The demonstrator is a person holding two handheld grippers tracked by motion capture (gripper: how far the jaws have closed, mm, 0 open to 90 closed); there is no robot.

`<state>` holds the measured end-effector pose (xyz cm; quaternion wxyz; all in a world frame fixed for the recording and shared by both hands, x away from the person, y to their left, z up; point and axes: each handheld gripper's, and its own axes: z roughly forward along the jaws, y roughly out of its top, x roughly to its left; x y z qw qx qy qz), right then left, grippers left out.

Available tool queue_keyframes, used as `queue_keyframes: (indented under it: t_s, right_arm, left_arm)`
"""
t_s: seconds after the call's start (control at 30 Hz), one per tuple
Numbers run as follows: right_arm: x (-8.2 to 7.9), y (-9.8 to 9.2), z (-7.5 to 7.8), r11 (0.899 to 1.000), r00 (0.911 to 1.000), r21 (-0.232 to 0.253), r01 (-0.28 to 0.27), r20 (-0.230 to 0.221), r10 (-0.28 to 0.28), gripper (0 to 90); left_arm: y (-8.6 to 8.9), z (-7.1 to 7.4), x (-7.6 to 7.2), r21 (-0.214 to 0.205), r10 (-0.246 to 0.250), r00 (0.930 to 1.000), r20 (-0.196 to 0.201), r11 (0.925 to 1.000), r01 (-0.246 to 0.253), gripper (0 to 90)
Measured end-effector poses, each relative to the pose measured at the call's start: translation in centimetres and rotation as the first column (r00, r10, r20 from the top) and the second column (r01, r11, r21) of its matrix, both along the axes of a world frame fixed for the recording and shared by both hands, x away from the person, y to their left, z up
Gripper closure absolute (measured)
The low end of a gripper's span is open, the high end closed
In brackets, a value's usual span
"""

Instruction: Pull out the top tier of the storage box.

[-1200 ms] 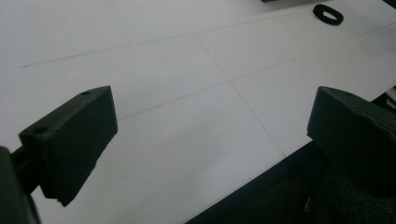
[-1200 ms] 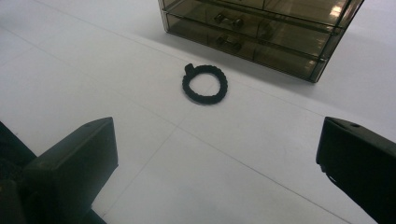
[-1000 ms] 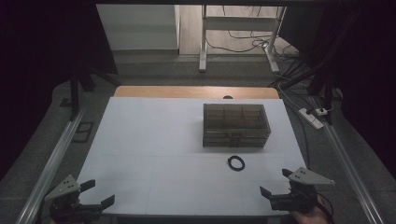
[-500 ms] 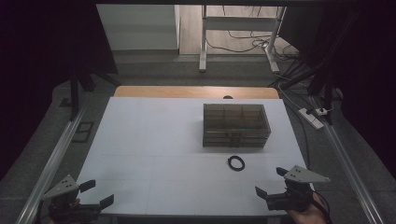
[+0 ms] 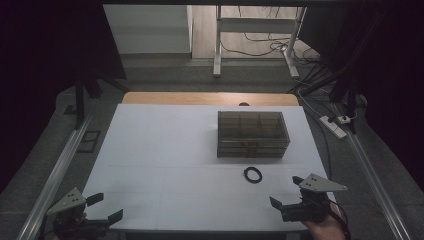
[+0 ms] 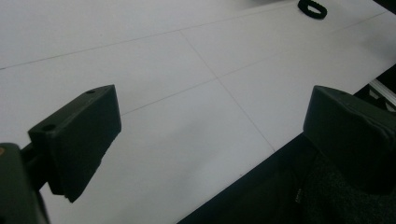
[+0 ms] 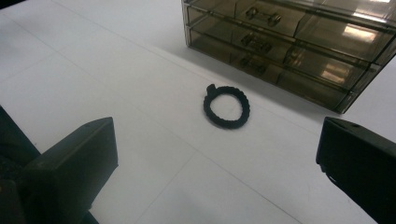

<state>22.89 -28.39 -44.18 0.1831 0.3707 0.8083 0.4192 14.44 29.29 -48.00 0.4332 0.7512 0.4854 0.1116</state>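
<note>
Counter: white counter [image 5: 165, 150], dim room beyond.
Left gripper [image 5: 102, 210]: 7 o'clock edge, jaws spread, idle.
Right gripper [image 5: 286, 192]: 5 o'clock, jaws spread, aimed at ring, likely to grasp.
Ring [image 7: 227, 106]: black, flat, just before organizer.
Organizer [image 5: 252, 133]: smoky drawers, 1 o'clock.
Writing: none legible.

One black ring [image 7: 226, 106], one drawer box [image 7: 299, 42] (smoky, see-through), two hand-held grippers.
</note>
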Motion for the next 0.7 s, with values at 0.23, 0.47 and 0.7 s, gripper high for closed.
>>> queue_keyframes:
  t_s: [0.23,0.47,0.7]
  right_arm:
    - [0.2,0.9,0.2,0.999,0.9999,-0.031,0.015,-0.001,-0.015,0.0]
    - [0.5,1.3,0.3,0.998,0.9984,-0.031,0.057,0.001,-0.057,0.0]
    - [0.8,1.8,0.4,0.996,0.9963,-0.033,0.086,-0.004,-0.086,0.0]
  left_arm:
    - [-0.1,0.0,0.0,0.006,-0.002,1.0000,0.000,1.0000,0.002,4.1]
    - [-0.1,0.0,0.0,0.010,0.000,1.0000,-0.001,0.9999,0.000,4.2]
    - [-0.1,0.0,0.0,0.012,0.004,1.0000,-0.002,0.9999,-0.004,4.3]
